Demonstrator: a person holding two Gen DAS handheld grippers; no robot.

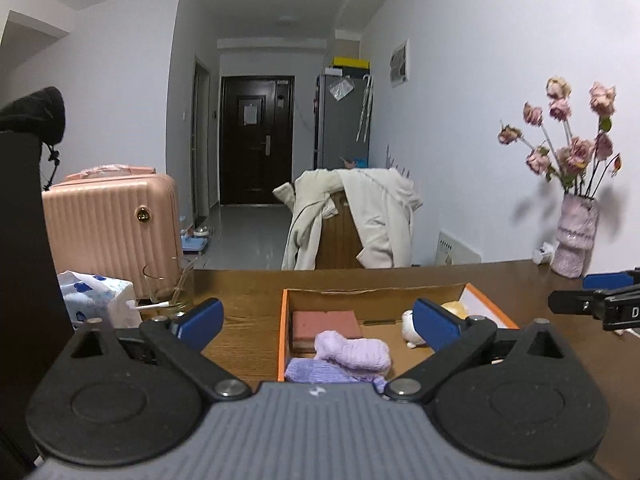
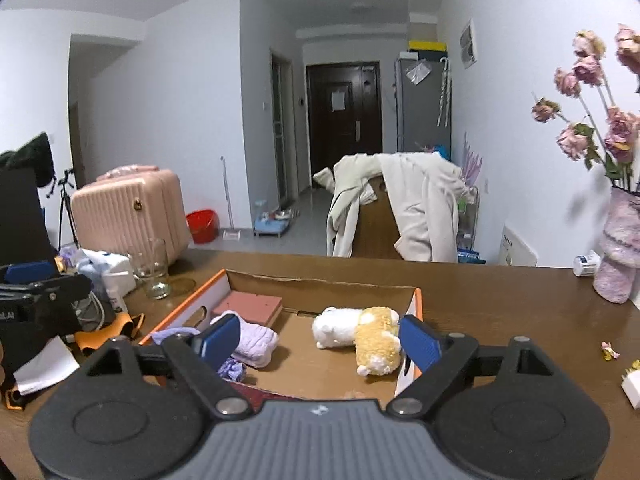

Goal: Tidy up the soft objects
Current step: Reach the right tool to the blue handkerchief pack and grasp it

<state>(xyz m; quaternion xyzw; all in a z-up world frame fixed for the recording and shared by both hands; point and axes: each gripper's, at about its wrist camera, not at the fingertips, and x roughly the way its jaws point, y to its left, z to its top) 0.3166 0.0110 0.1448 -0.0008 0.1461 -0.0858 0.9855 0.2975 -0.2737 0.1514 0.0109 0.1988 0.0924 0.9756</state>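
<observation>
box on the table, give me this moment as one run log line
box: on table | inside: plush toy, purple socks, pink block | left claw: open, empty | right claw: open, empty

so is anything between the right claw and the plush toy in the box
Nothing visible. The right claw stands open and empty above the box's near edge, and the plush toy lies in plain sight just beyond; the purple socks lie off to its left.

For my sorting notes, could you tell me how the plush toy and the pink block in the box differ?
The plush toy is fluffy, white and yellow, rounded, lying at the box's right; the pink block is flat, rectangular, one colour, at the back left. Both lie inside the cardboard box, ungripped.
</observation>
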